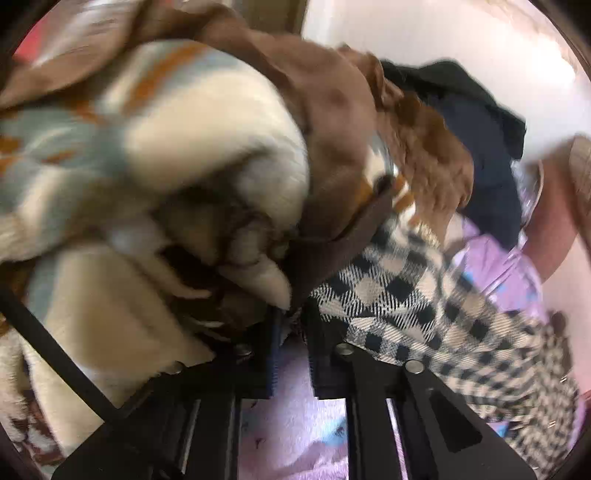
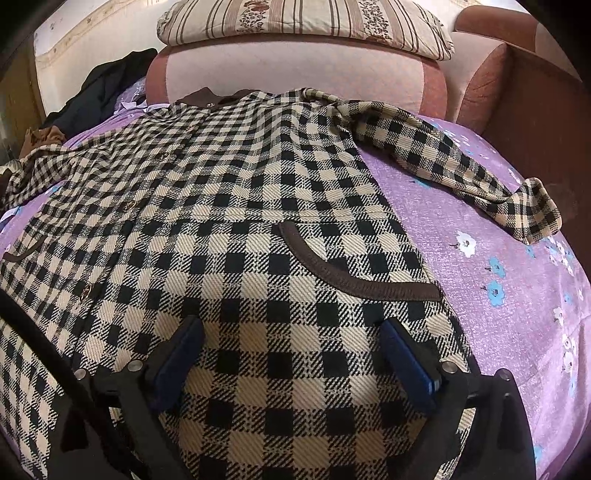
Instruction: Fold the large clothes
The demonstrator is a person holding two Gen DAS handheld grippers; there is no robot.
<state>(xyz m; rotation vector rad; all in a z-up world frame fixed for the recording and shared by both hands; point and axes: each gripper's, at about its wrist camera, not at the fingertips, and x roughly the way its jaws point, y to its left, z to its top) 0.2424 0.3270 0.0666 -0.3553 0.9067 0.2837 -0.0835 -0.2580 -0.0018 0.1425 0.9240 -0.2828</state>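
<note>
While my right gripper (image 2: 291, 354) is hovering wide apart over the checked coat (image 2: 236, 206) spread mid-frame on the purple bedspread (image 2: 498, 266), I'm pinching a fluffy blanket (image 1: 155, 147) edge tight in the left gripper (image 1: 291, 314).

The coat (image 2: 229, 192) is lying spread flat on the bed (image 2: 498, 266), its collar toward the headboard (image 2: 295, 70) and one sleeve (image 2: 461, 162) stretching out to the right. A pillow (image 2: 303, 22) is sitting on top of the headboard. A heap of clothes (image 2: 99, 92) is lying at the bed's far left corner. In the left wrist view, a fleece garment (image 1: 147, 147) is lying left of the coat.
</note>
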